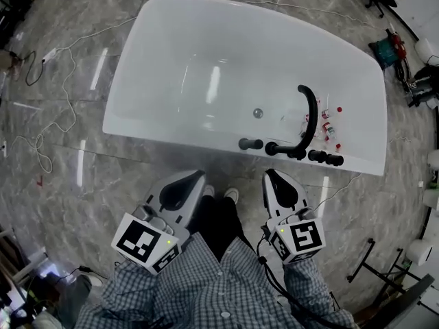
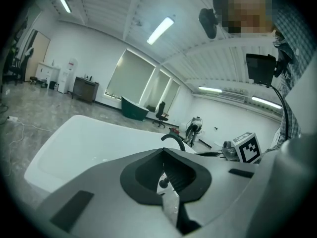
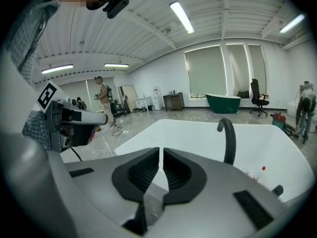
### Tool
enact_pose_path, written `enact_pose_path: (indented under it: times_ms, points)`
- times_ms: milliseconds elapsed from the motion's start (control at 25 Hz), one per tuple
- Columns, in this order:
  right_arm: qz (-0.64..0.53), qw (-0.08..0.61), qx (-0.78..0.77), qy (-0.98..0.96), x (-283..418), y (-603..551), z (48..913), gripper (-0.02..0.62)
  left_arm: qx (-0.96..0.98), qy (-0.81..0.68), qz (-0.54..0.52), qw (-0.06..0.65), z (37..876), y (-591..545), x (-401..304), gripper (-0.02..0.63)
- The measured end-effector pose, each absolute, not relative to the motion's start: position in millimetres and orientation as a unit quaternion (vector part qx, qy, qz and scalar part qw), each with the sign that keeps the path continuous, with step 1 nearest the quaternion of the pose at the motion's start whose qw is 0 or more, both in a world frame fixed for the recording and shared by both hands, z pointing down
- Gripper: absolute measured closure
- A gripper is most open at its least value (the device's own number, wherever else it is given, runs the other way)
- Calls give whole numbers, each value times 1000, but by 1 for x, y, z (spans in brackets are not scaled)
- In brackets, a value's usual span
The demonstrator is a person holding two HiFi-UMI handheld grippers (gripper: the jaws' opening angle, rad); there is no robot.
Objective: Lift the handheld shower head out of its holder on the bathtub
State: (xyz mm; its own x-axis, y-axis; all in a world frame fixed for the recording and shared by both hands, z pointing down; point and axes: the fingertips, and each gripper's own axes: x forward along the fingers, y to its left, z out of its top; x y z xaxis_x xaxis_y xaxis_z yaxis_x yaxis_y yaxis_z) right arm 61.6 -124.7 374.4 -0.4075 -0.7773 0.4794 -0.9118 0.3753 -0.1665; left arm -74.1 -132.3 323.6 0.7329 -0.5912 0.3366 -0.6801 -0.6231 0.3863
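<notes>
A white bathtub [image 1: 171, 132] lies ahead on the grey marble floor. On its near rim sit black fittings: a tall arched spout [image 1: 312, 108], round knobs [image 1: 250, 144] and the black handheld shower head [image 1: 282, 148], lying along the rim in its holder. My left gripper [image 1: 200, 175] and right gripper [image 1: 269, 173] hover over the floor just short of that rim, both shut and empty. The right one is closest to the shower head. The right gripper view has the spout [image 3: 229, 140] past the shut jaws [image 3: 161, 150]; the left gripper view has it [image 2: 173, 140] beyond its shut jaws [image 2: 163, 151].
Small red-capped bottles [image 1: 329, 125] lie inside the tub beside the spout, and the drain [image 1: 258, 113] sits mid-basin. Cables [image 1: 55, 81] trail over the floor at left. Stands and gear [image 1: 394, 46] crowd the right side. The person's shoes [image 1: 231, 195] are between the grippers.
</notes>
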Motion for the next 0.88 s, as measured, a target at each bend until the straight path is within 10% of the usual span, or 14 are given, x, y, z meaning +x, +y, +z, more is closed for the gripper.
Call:
enact_pose_path:
  times_ms: [880]
  points:
    - [236, 241, 478, -811, 76, -151, 546, 577, 877, -361, 125, 291, 454, -138, -46, 604]
